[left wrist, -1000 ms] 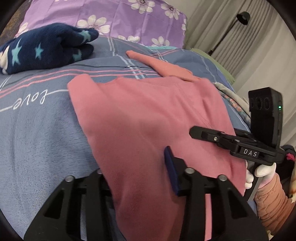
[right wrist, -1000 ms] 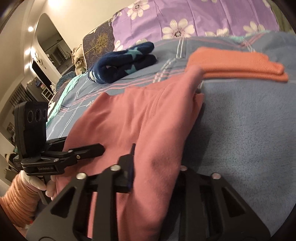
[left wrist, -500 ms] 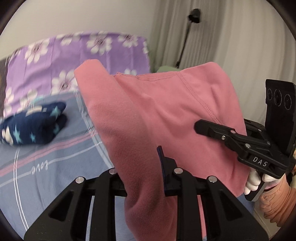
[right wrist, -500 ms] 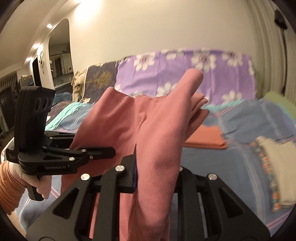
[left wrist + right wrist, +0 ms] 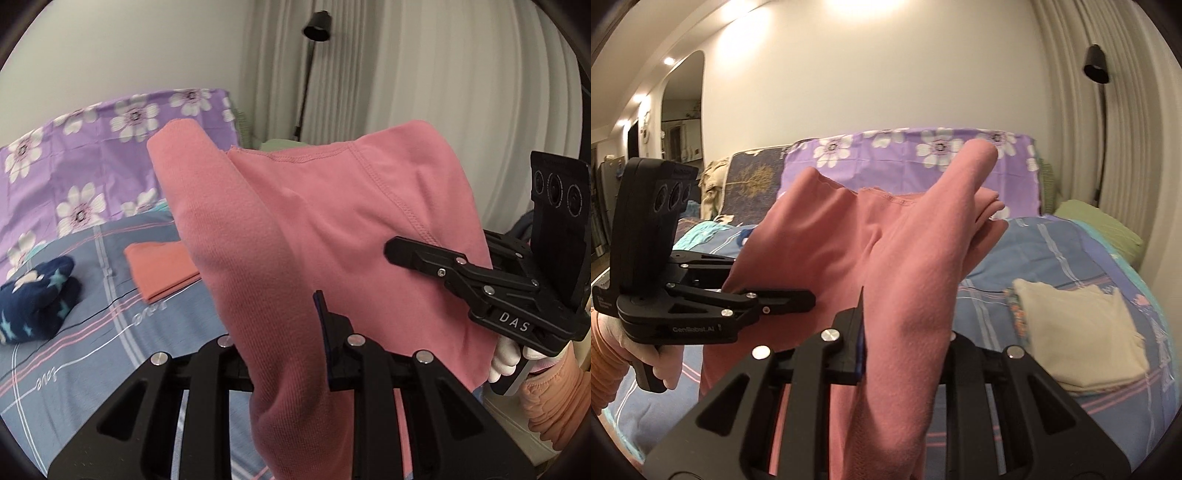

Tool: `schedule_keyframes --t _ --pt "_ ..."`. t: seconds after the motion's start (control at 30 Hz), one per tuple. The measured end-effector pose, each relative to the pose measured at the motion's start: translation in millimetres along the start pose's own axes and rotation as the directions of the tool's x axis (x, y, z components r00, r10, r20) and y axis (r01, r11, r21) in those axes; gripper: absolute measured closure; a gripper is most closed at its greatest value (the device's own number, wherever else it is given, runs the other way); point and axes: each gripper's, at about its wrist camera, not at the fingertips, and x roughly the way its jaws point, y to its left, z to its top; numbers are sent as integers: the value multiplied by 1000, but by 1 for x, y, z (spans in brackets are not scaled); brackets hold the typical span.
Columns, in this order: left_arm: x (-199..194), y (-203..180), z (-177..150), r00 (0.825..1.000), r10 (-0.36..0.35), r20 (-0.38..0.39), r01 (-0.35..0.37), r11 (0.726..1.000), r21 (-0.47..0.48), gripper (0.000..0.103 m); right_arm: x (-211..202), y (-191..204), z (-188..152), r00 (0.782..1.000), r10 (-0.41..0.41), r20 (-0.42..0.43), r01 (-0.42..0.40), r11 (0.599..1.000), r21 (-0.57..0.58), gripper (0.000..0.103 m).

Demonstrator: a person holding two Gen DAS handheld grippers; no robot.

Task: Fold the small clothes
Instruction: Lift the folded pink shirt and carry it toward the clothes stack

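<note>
Garment: pink top [image 5: 332,229] lifted clear above the bed [image 5: 92,332], hanging between both tools.
Left tool [image 5: 284,332]: clenched on one edge of the top.
Right tool [image 5: 905,332]: clenched on the other edge.
Advice: keep both grips level and taut; lower evenly so the fold lands flat, away from the folded orange piece [image 5: 159,266].

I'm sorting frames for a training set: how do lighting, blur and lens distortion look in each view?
Left wrist view: soft even light, strong fisheye bend with dark corners; the folded orange cloth on the blue plaid bedspread is motion-smeared, the held pink knit garment fairly sharp. Right wrist view: warm ceiling lights glare on the wall; the folded cream cloth is slightly blurred.
</note>
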Motion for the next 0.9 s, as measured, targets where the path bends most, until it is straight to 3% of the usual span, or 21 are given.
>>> schedule_keyframes --t 0.17,0.47,0.6,0.9 --pt "28 -26 22 999 -30 -29 31 999 31 79 -10 -33 -1 998 -69 -4 69 997 23 85" --pt "84 -81 93 996 -86 -37 89 990 112 79 -20 -133 20 979 -204 -14 204 970 129 85" --pt "119 -97 125 995 -81 -49 88 984 158 79 -9 -174 39 959 -281 -34 283 948 147 85" --pt "186 -102 171 990 -123 -69 130 985 112 79 28 -242 67 913 -392 -113 406 901 155 85"
